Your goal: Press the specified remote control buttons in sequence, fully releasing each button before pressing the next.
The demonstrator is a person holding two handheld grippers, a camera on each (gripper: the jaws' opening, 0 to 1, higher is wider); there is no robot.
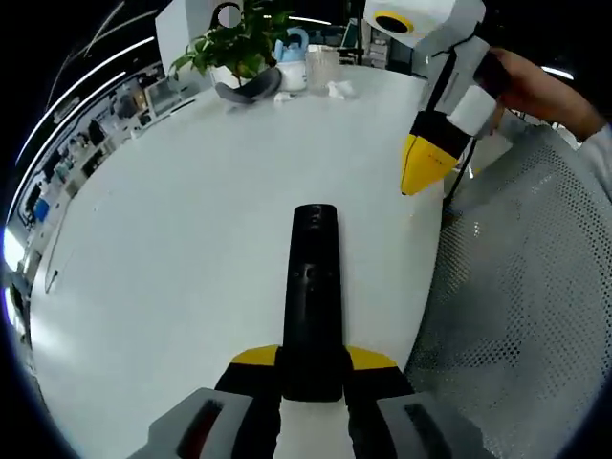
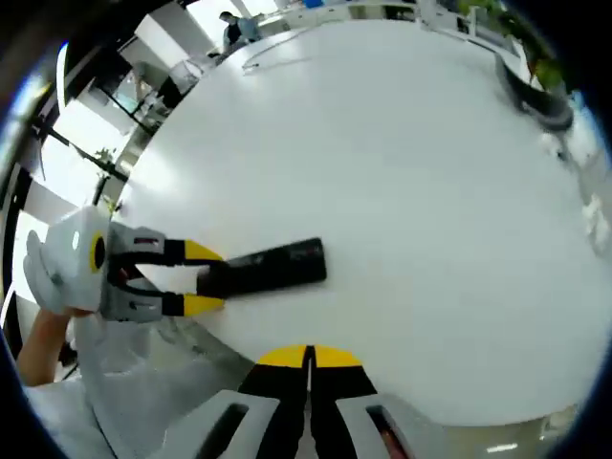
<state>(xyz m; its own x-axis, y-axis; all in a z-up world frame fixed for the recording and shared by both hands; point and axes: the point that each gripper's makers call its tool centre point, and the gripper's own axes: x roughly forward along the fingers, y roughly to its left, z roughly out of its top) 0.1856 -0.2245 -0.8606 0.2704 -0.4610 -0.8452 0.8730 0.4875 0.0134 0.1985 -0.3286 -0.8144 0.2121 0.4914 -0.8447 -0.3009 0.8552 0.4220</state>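
The black remote control (image 1: 314,298) was laid flat on the white bench (image 1: 172,258), and its near end was clamped between the yellow-tipped jaws of the left claw (image 1: 313,361). In the right gripper view the same remote (image 2: 275,268) was seen held from the left side. The right claw (image 2: 308,358) was seen with jaws pressed together on nothing, kept above the bench and apart from the remote; its yellow tip (image 1: 424,164) was caught hovering in the left gripper view too. A potted plant (image 1: 234,48) and some cups (image 1: 308,67) were parked at the far edge.
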